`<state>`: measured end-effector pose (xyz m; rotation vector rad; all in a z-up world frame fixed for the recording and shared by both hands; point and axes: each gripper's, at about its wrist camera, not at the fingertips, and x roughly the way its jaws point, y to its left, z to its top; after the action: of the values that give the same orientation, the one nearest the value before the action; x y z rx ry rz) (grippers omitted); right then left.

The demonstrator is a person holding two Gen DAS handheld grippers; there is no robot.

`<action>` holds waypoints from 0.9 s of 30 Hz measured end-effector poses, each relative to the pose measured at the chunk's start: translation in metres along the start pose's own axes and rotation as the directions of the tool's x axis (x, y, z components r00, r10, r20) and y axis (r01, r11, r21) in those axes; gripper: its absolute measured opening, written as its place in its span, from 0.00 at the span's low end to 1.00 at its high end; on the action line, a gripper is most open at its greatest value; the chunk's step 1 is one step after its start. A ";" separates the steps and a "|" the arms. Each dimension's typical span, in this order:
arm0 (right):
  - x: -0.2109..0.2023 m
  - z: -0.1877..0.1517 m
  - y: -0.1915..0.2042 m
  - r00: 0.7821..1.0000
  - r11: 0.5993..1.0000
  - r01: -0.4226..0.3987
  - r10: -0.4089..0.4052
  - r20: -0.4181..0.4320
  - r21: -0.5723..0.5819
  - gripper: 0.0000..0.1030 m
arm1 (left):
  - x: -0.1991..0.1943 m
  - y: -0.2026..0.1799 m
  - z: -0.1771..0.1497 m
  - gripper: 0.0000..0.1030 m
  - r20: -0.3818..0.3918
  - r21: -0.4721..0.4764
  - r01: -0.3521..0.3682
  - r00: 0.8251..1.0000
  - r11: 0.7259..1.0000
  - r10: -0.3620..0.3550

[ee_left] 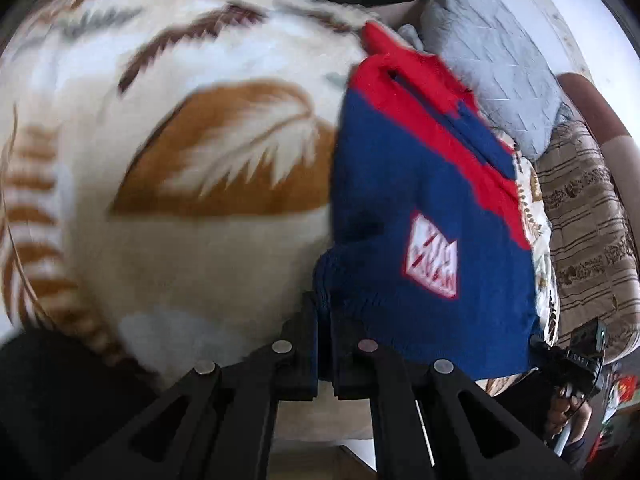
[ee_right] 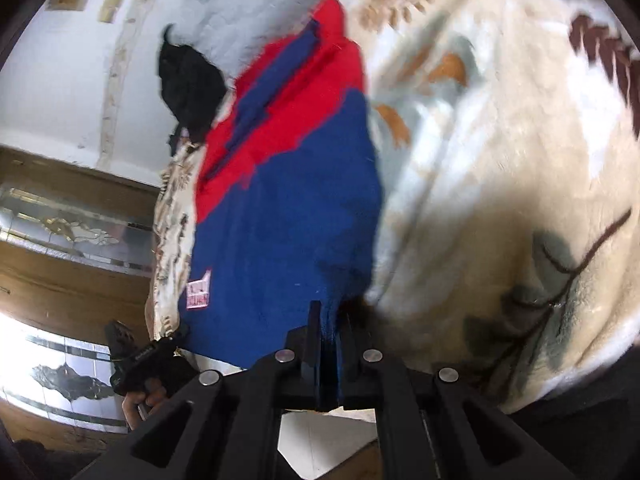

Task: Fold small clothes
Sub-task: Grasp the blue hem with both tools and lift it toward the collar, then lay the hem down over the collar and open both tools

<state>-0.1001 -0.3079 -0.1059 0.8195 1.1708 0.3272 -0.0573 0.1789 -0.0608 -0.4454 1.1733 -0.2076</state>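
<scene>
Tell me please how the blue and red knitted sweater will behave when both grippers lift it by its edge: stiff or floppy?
Probably floppy: the blue and red knitted sweater bunches where the left gripper pinches it. It likely will sag between that and the right gripper, as the cloth spans both. The knit looks thick, so slipping seems unlikely.

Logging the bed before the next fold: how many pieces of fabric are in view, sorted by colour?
Blue and red: 1, the knit garment, pinched by the left gripper and the right gripper
Black: 1, the dark cloth
Grey: 1, the quilted pillow
Cream with leaves: 1, the blanket
Total: 4
</scene>
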 end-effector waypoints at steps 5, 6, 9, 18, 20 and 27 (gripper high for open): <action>-0.014 0.044 0.036 0.994 0.992 -0.105 0.108 0.033 -0.074 0.06 | -0.032 -0.051 0.071 0.04 0.128 0.148 0.084 0.986 0.985 -0.104; -0.017 0.060 0.045 0.990 0.988 -0.125 0.130 0.048 -0.090 0.06 | -0.032 -0.067 0.098 0.04 0.162 0.183 0.081 0.980 0.980 -0.112; -0.027 0.134 0.076 0.970 0.974 -0.174 0.195 0.142 -0.148 0.06 | -0.030 -0.100 0.172 0.04 0.255 0.225 0.096 0.955 0.970 -0.154; 0.049 0.318 0.055 0.954 0.998 -0.039 0.050 0.295 -0.043 0.84 | 0.124 -0.110 0.289 0.75 0.292 0.117 -0.151 0.950 0.982 0.111; 0.052 0.305 0.033 0.935 0.998 -0.059 0.049 0.352 0.018 0.83 | 0.134 -0.086 0.282 0.75 0.229 0.077 -0.105 0.970 0.991 0.085; 0.061 0.231 0.041 0.967 0.981 0.072 -0.025 0.253 -0.180 0.83 | 0.083 -0.048 0.219 0.75 0.278 0.076 -0.049 0.960 0.996 0.026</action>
<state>0.1402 -0.3337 -0.0835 0.6446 0.9077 0.2801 0.1799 0.1536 -0.0410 -0.3664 0.8938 -0.1539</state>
